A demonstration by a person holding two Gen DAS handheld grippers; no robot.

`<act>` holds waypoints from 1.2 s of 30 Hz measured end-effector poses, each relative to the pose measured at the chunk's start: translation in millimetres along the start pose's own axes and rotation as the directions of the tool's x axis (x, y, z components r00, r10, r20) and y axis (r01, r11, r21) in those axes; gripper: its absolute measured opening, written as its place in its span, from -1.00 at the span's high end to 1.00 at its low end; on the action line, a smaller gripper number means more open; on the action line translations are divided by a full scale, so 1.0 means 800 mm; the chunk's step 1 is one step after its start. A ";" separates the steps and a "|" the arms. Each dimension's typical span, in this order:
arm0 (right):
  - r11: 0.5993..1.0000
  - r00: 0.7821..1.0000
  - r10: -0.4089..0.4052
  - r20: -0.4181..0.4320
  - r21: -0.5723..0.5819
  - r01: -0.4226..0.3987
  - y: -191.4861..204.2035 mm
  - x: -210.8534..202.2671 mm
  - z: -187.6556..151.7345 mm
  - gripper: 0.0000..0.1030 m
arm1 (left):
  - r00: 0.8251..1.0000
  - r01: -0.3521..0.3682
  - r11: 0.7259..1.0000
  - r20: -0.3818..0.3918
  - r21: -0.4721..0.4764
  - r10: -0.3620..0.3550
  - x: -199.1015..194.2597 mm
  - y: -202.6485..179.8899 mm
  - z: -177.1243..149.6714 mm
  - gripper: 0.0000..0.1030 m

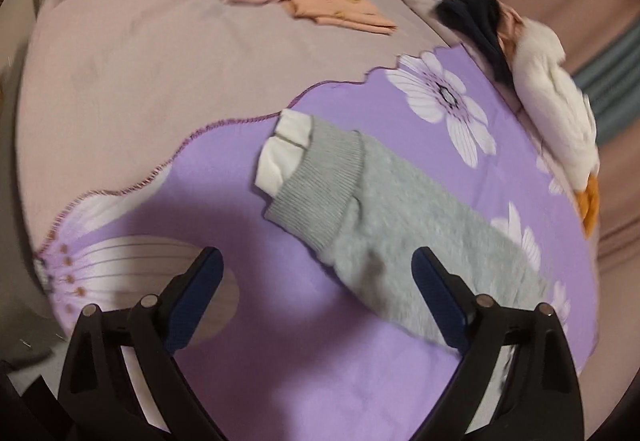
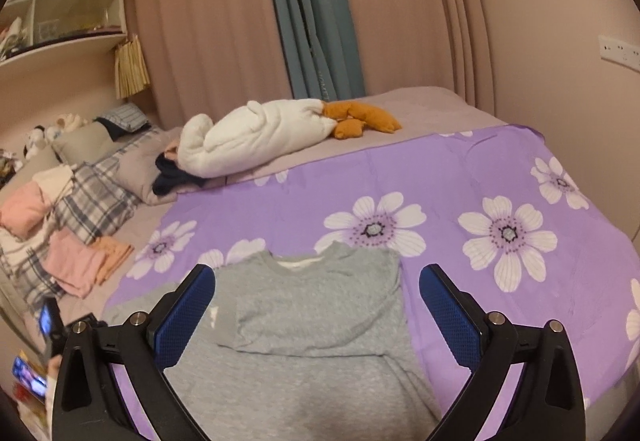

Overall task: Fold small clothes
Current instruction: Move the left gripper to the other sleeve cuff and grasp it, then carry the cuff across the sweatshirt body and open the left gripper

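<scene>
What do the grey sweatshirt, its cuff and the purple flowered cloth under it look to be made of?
Grey sweatshirt: likely fleecy cotton knit, matte, heathered speckle. Ribbed grey cuff: stretch rib knit, fine parallel ridges. Purple flowered cloth: thin smooth woven fabric, perhaps polyester, faint sheen, printed flowers.

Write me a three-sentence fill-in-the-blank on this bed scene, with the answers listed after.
1. The grey knit sweatshirt lies on a purple cloth printed with white ____.
2. The sweatshirt's ribbed cuff has a ____ lining showing at its end.
3. The white plush toy by the curtains has ____ feet.

Missing words: flowers; white; orange
</scene>
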State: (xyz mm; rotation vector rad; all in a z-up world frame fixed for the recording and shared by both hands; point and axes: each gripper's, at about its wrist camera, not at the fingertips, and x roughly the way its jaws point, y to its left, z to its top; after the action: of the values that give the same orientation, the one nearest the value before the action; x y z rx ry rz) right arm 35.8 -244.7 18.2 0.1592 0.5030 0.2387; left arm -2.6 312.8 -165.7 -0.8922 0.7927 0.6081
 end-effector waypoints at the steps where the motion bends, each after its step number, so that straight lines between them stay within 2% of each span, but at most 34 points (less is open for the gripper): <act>1: 1.000 1.000 0.001 0.001 0.002 -0.001 0.002 0.001 0.000 -0.97 | 1.000 0.017 0.999 -0.003 -0.028 -0.017 0.006 0.006 0.003 -0.78; 2: 1.000 1.000 0.002 0.000 0.005 -0.002 0.002 0.000 -0.001 -0.97 | 1.000 0.021 0.999 0.016 -0.039 -0.020 0.009 0.008 0.005 -0.73; 6: 1.000 1.000 0.000 -0.013 0.016 0.001 0.005 0.004 -0.004 -0.97 | 0.996 -0.036 0.999 0.081 -0.017 0.037 0.014 0.001 0.009 -0.42; 7: 1.000 1.000 -0.006 -0.017 0.016 0.006 0.005 0.004 -0.004 -0.97 | 0.995 -0.036 0.999 0.089 -0.015 0.038 0.016 0.000 0.010 -0.38; 9: 1.000 1.000 -0.022 -0.020 0.019 0.023 0.005 0.007 -0.005 -0.97 | 0.995 -0.021 1.000 0.098 -0.022 0.023 0.020 -0.001 0.013 -0.08; 11: 0.999 0.999 -0.028 -0.025 0.033 0.029 0.003 0.008 -0.006 -0.97 | 0.995 -0.019 1.000 0.100 -0.025 0.021 0.025 -0.001 0.014 -0.03; 13: 0.999 0.999 -0.019 -0.032 0.050 0.021 0.001 0.011 -0.006 -0.97 | 0.993 -0.027 1.000 0.115 -0.009 0.027 0.028 -0.004 0.013 0.17; 14: 0.998 0.999 -0.018 -0.036 0.056 0.020 0.000 0.012 -0.007 -0.97 | 0.992 -0.034 0.999 0.120 0.001 0.034 0.028 -0.005 0.012 0.33; 15: 0.998 0.999 -0.017 -0.040 0.064 0.020 -0.002 0.014 -0.007 -0.97 | 0.990 -0.045 0.999 0.133 0.012 0.043 0.026 -0.007 0.011 0.60; 16: 0.997 0.999 -0.019 -0.045 0.069 0.022 -0.003 0.015 -0.008 -0.97 | 0.989 -0.050 0.999 0.143 0.017 0.047 0.024 -0.008 0.012 0.68; 20: 0.995 0.997 -0.041 -0.072 0.086 0.047 -0.008 0.024 -0.012 -0.97 | 0.993 0.000 1.000 0.121 -0.004 0.000 0.008 -0.012 0.015 0.71; 28: 0.990 0.994 -0.048 -0.101 0.129 0.061 -0.021 0.029 -0.018 -0.97 | 0.967 0.099 0.987 0.221 0.124 -0.124 -0.064 -0.075 0.011 0.72; 32: 0.989 0.994 -0.051 -0.100 0.136 0.065 -0.025 0.028 -0.019 -0.97 | 0.953 0.146 0.965 0.232 0.218 -0.196 -0.090 -0.117 0.000 0.72; 36: 0.987 0.993 -0.055 -0.107 0.142 0.070 -0.029 0.029 -0.022 -0.97 | 0.947 0.167 0.934 0.214 0.316 -0.242 -0.104 -0.156 -0.022 0.72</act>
State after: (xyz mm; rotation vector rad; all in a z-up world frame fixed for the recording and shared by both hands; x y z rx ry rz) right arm 51.2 -258.9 -12.2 0.2739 0.6274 0.1488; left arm 36.9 223.9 -50.4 -0.5992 0.5345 0.3930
